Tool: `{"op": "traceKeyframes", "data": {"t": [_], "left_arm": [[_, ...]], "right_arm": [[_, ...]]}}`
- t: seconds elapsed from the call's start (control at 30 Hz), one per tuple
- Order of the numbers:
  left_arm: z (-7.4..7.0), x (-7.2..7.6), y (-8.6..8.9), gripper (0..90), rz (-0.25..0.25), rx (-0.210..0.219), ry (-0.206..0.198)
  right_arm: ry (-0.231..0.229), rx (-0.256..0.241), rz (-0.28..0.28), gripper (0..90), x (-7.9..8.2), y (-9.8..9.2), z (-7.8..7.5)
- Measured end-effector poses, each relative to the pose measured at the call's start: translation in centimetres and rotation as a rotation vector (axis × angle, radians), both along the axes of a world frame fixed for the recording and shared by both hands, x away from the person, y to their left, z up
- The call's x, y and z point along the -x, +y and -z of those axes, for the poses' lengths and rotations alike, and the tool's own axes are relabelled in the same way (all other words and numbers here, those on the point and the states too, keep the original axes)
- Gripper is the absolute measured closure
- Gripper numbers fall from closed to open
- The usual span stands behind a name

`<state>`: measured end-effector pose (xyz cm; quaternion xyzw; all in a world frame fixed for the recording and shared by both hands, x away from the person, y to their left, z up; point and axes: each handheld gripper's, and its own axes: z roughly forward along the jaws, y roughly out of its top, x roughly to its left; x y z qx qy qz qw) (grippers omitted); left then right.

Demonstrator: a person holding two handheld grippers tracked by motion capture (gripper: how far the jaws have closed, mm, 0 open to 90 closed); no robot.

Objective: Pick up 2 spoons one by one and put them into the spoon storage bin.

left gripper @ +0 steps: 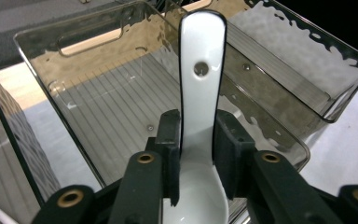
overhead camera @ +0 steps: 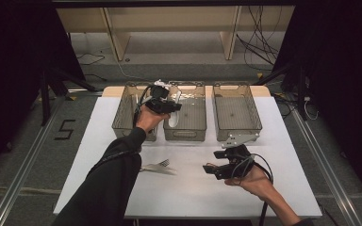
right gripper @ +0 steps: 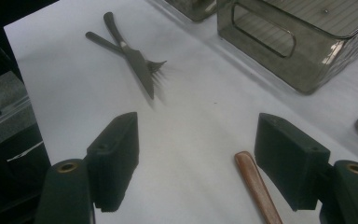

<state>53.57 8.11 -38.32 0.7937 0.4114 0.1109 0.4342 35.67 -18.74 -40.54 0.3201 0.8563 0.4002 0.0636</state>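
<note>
Right claw point(right gripper: 196, 163) spread wide (brown handle point(right gripper: 257, 186) between), left claw point(left gripper: 196, 154) clamped on white spoon point(left gripper: 200, 79) above middle bin point(left gripper: 98, 37)

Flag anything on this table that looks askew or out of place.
The knife lies crossed over the fork on the table, not side by side. A brown handle lies loose by the open right gripper. Otherwise tidy: the left gripper holds the spoon over the middle bin.
</note>
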Motion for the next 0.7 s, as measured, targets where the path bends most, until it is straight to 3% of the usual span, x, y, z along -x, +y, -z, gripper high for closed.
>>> {"op": "traceKeyframes", "data": {"t": [0.3, 0.53, 0.7], "left_arm": [[-1.7, 1.0, 0.6, 44.1, -0.014, -0.030, -0.024], [-3.0, 3.1, 2.3, 31.4, 0.030, 0.013, -0.014], [-3.1, 4.8, 3.6, 25.9, 0.047, 0.025, -0.011]], "right_arm": [[0.000, 0.000, 0.001, 31.6, 0.0, 0.0, 0.0], [0.004, 0.004, 0.012, 31.6, -0.1, -0.2, -0.1], [0.003, 0.003, 0.026, 31.6, -0.3, -0.5, -0.2]]}}
